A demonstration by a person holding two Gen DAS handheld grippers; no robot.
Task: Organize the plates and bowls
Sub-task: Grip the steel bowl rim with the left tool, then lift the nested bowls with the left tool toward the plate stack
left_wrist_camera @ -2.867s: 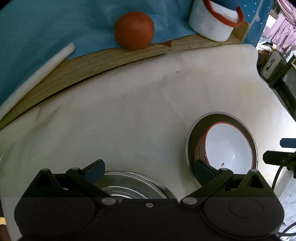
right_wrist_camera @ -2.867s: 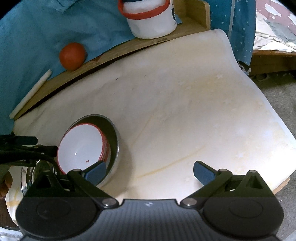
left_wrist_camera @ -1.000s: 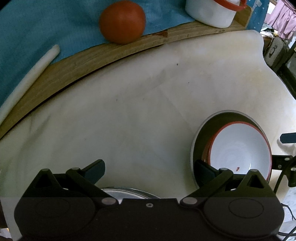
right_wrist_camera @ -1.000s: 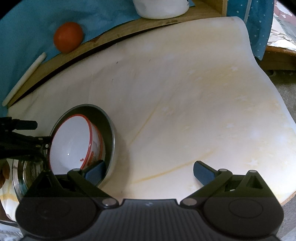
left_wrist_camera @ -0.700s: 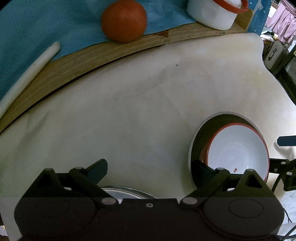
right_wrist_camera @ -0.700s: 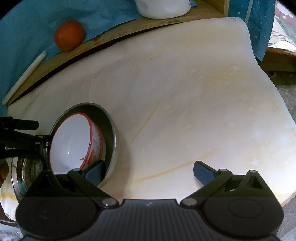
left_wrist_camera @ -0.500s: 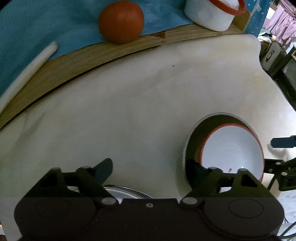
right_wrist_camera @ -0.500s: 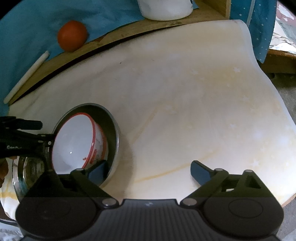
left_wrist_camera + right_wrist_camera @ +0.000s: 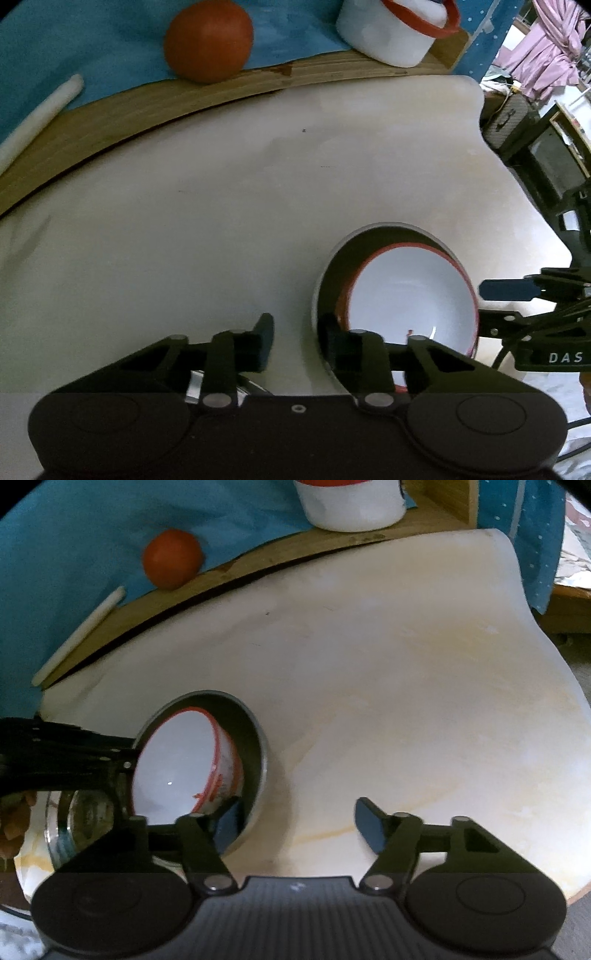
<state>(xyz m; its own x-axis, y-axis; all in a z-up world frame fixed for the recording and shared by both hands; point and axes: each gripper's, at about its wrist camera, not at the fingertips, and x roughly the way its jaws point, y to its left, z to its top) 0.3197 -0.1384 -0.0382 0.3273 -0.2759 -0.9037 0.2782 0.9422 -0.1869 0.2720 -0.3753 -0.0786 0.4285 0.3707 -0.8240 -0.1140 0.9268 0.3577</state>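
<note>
Both pairs of jaws have just been closing since the earlier frames, narrowing from wide apart. On the left gripper (image 9: 293, 341), 1 finger sits inside the metal bowl (image 9: 391, 230) and the other outside it, so the near wall lies between them; whether the pads already press on it cannot be told. On the right gripper (image 9: 297, 825), the left finger reaches inside the same metal bowl (image 9: 258, 738) while the right finger hangs over bare cloth, jaws still parted, gripping nothing.

Within the metal bowl rests a tilted white bowl (image 9: 410, 295) with a red rim. Both stand on a cream tablecloth (image 9: 184, 229). A 2nd shiny steel dish (image 9: 70, 823) lies just beside them. Farther back, on a wooden ledge (image 9: 147, 107), rest a red ball (image 9: 208, 38), a white stick (image 9: 37, 118) and a white tub (image 9: 391, 33).
</note>
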